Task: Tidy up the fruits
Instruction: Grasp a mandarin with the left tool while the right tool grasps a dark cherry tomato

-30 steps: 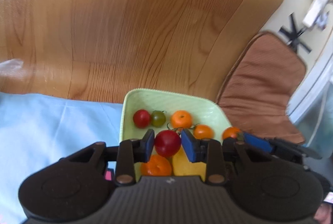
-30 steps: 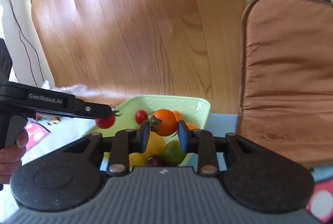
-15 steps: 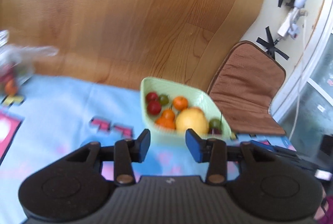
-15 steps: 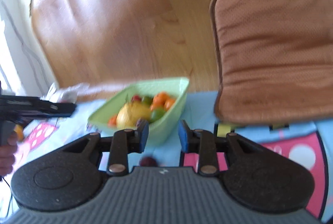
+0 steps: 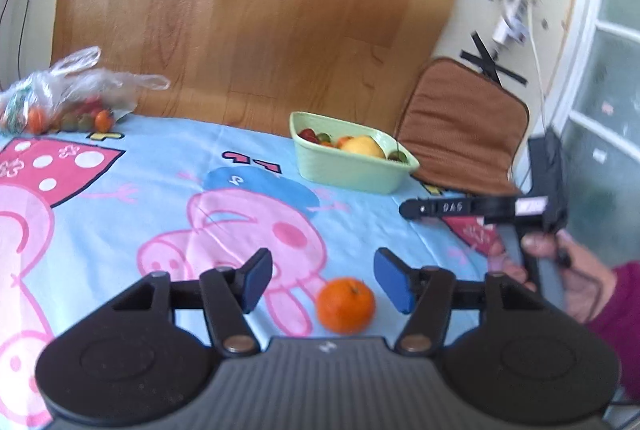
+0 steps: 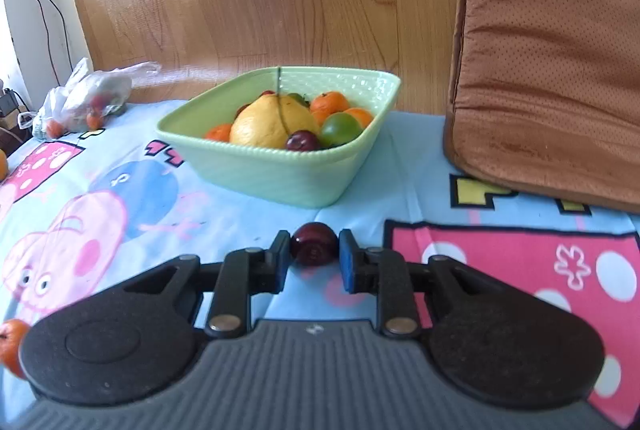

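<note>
Having pulled both grippers back from the green bowl [image 6: 280, 166] at twelve o'clock (its fruit delivered), you are now bracketing a dark plum [image 6: 314, 249] with the narrowly parted right gripper [image 6: 313, 262], contact unclear, while the wide-open, empty left gripper [image 5: 323, 280] is framing an orange [image 5: 346, 305].

A pale green plastic bowl [image 6: 280, 166] with a dotted texture inside its far wall holds a yellow pear-shaped fruit [image 6: 274, 124], small orange tangerines [image 6: 329, 101], a light green round fruit [image 6: 341, 128] and a dark red round fruit [image 6: 303, 141]. The light blue cartoon-print cloth [image 5: 160, 166] carries pink pigs and pink white-spotted panels. At right, a brown dotted cushion [image 6: 548, 62]. Blue fingertip pads [image 5: 394, 284] flank an orange tangerine [image 5: 346, 305].
</note>
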Demonstrator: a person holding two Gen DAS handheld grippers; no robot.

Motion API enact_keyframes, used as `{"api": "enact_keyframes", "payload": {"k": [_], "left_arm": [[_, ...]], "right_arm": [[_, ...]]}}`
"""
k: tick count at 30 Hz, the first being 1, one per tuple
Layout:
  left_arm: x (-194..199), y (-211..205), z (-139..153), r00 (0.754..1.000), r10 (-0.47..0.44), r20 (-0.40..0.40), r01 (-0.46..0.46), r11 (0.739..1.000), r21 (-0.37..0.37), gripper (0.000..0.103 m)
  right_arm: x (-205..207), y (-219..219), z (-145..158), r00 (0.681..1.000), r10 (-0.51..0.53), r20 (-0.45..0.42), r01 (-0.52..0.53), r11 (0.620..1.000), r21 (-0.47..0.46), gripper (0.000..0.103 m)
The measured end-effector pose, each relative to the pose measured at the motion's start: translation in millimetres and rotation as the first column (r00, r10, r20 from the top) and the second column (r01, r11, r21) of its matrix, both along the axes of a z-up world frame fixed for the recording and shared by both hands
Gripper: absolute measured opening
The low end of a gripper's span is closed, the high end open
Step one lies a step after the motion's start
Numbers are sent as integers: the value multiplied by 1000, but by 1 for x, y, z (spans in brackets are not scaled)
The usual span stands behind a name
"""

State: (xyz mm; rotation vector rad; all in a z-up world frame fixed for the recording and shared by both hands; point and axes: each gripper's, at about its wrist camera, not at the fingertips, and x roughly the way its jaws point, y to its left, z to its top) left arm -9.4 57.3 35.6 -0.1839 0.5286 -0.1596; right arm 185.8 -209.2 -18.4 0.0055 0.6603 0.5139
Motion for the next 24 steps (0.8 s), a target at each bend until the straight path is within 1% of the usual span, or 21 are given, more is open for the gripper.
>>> {"api": "enact_keyframes", "payload": {"k": [2, 5, 8, 10, 13, 14, 15, 19, 20, 24], "left_arm": [[-2, -11, -9, 1000, -1, -5, 1, 999, 45, 60], [3, -23, -18, 1000, -13, -23, 14, 997, 72, 60], [10, -31, -26, 999, -12, -50, 17, 995, 97, 60], [14, -35, -31, 997, 5, -73, 3, 993, 120, 57], [15, -35, -36, 997, 5, -81, 5, 993, 118, 49], [14, -35, -36, 997, -1, -76, 10, 994, 112, 44], [14, -36, -36, 997, -4, -71, 12, 994, 111, 43], [12, -41, -36, 999, -2, -54, 10, 990, 140, 42], [12, -40, -36, 999, -4, -53, 11, 990, 138, 42], [13, -35, -31, 999, -12, -53, 16, 997, 70, 42]], "right_arm": [[-22, -4, 3, 999, 42, 10, -42, 999, 31, 28], [-59, -7, 4, 994, 109, 19, -110, 991, 71, 28], [-91, -4, 2, 985, 162, 52, -165, 985, 57, 28], [-105, 3, -1, 976, 206, 75, -208, 978, 20, 28], [-116, 18, -7, 963, 242, 119, -233, 969, -86, 29], [-118, 20, -7, 960, 246, 133, -234, 967, -100, 29], [-118, 22, -7, 958, 249, 139, -236, 966, -108, 29], [-111, 21, -8, 959, 251, 133, -240, 966, -91, 29], [-109, 20, -8, 960, 250, 130, -240, 967, -85, 29], [-116, 18, -7, 962, 235, 140, -227, 971, -70, 28]]}}
